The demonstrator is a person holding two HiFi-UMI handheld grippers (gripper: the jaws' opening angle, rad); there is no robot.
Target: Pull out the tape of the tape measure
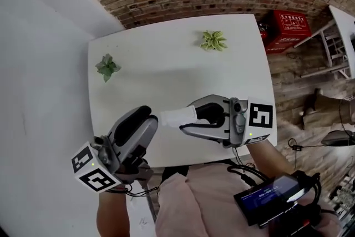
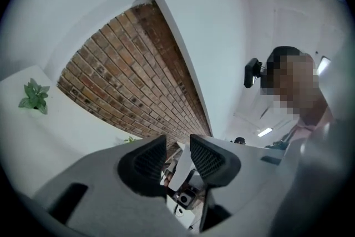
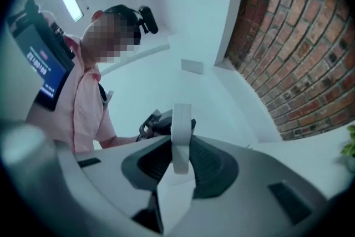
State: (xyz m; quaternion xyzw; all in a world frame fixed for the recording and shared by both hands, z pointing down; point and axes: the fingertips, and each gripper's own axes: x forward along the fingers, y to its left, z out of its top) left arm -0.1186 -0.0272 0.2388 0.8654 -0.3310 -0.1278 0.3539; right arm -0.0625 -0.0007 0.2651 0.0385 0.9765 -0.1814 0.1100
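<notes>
The tape measure (image 1: 173, 116) is a small white case over the near part of the white table (image 1: 166, 58). My right gripper (image 1: 191, 117) is shut on it, and the case sticks out to the left past the fingertips. In the right gripper view the case (image 3: 181, 130) stands edge-on, pinched between the two dark pads (image 3: 208, 166). My left gripper (image 1: 148, 118) is just left of the case's free end, near the table's front edge. Its jaws stand open with a narrow gap and nothing between them. Through that gap the left gripper view (image 2: 178, 150) shows the white case (image 2: 181, 170) a little way beyond. No drawn-out tape shows.
Two small green plants stand on the table, one at the left (image 1: 107, 67) and one at the back (image 1: 213, 40). A red crate (image 1: 287, 30) sits on the floor by the brick wall. A dark device (image 1: 272, 197) with cables hangs at the person's waist.
</notes>
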